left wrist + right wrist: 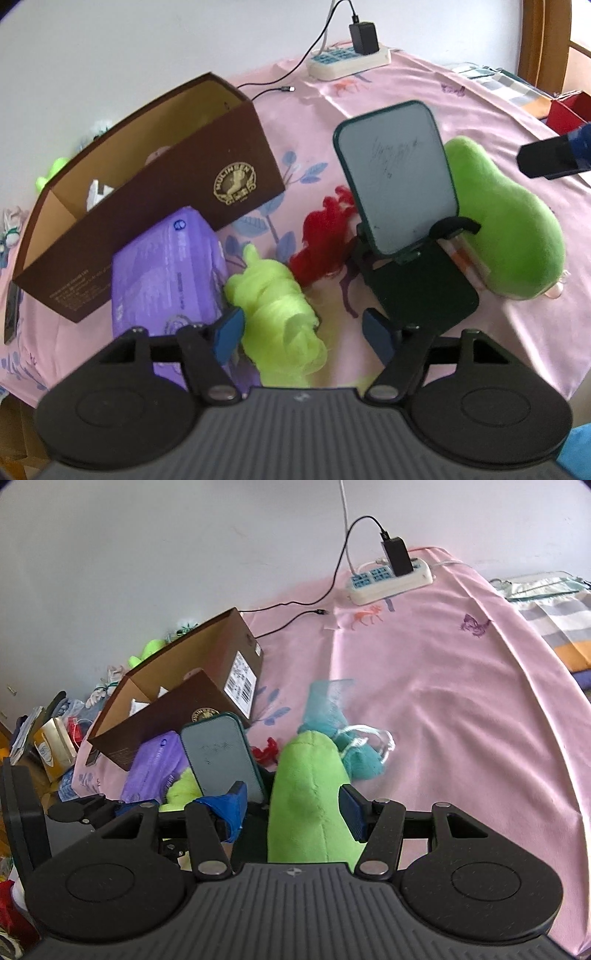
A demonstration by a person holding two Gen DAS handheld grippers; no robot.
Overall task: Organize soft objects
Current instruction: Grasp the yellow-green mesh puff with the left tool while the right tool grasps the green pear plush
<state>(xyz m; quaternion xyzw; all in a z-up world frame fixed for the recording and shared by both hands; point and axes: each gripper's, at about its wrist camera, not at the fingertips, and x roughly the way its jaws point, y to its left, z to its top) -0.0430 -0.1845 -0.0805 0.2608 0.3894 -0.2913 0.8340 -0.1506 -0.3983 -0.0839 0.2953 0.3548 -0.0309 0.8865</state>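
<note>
In the left wrist view my left gripper (303, 334) is open just above the pink cloth. A tuft of yellow-green fluff (277, 314) lies between its fingers, against the left one. Red fluff (325, 229) lies just beyond, and a purple soft pack (166, 266) leans on an open brown box (147, 206). My right gripper (293, 808) is open and straddles a green plush (310, 794). Its right finger touches the plush and a small gap shows at the left finger. The green plush (509, 229) lies behind a phone stand (399, 184).
A teal soft item with a white cord (354, 760) lies past the plush. A power strip with a charger (391, 579) and its cable sit at the far edge by the wall. Clutter lies left of the brown box (207, 698). Bare pink cloth (461, 701) stretches to the right.
</note>
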